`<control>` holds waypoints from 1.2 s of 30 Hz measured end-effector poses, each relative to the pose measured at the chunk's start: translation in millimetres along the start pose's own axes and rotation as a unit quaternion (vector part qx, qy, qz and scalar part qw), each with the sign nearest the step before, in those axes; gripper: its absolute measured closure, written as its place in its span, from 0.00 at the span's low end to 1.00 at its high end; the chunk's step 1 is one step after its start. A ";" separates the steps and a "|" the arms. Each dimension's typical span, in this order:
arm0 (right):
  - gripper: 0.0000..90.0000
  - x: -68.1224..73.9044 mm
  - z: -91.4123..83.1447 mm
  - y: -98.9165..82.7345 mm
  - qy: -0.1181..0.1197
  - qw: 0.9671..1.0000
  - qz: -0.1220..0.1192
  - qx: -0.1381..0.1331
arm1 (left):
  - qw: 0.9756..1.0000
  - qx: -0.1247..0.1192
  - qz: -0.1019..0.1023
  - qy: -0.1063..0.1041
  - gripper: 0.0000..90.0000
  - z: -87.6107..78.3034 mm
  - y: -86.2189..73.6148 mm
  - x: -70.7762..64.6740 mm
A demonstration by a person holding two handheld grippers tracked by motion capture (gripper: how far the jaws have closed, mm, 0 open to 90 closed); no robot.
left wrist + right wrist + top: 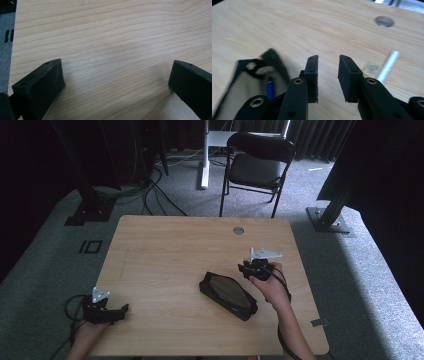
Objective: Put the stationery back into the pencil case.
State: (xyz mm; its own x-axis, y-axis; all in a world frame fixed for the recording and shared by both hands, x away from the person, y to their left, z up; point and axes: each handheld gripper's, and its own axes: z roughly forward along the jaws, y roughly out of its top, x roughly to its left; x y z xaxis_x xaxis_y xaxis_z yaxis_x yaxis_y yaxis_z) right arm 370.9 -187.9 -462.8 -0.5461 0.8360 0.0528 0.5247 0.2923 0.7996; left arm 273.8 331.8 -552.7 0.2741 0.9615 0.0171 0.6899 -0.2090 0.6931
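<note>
Pouch (228, 291) lies flat, long axis diagonal, beside right tool (248, 269).

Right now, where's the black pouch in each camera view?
High view: pouch right of the table's centre, near the front edge, by the right hand.
Right gripper view: pouch at lower left, open, left of the jaws.
Left gripper view: bare table ahead of the jaws.
Shared landmark: the round hole at the table's far edge, at upper right in the right gripper view.
</note>
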 end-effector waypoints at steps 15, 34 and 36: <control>0.76 -36.6 17.5 -19.6 -0.079 0.995 0.061 -0.010 | 1.000 0.000 0.000 0.000 0.00 0.0 0.0 0.0; 0.74 -64.1 50.1 -30.2 -0.115 0.987 0.106 0.020 | 1.000 0.000 0.000 0.000 0.00 0.0 0.0 0.0; 0.74 -65.4 52.8 -29.6 -0.118 0.987 0.109 0.023 | 1.000 0.000 0.000 0.000 0.00 0.0 0.0 0.0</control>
State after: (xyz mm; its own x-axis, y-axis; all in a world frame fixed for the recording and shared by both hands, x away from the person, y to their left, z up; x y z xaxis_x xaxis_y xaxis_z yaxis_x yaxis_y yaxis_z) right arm 425.5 -226.7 -521.4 -0.2522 0.9648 0.0749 0.6446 0.1097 0.7566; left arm 273.8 331.8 -552.7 0.2742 0.9615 0.0170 0.6897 -0.2089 0.6933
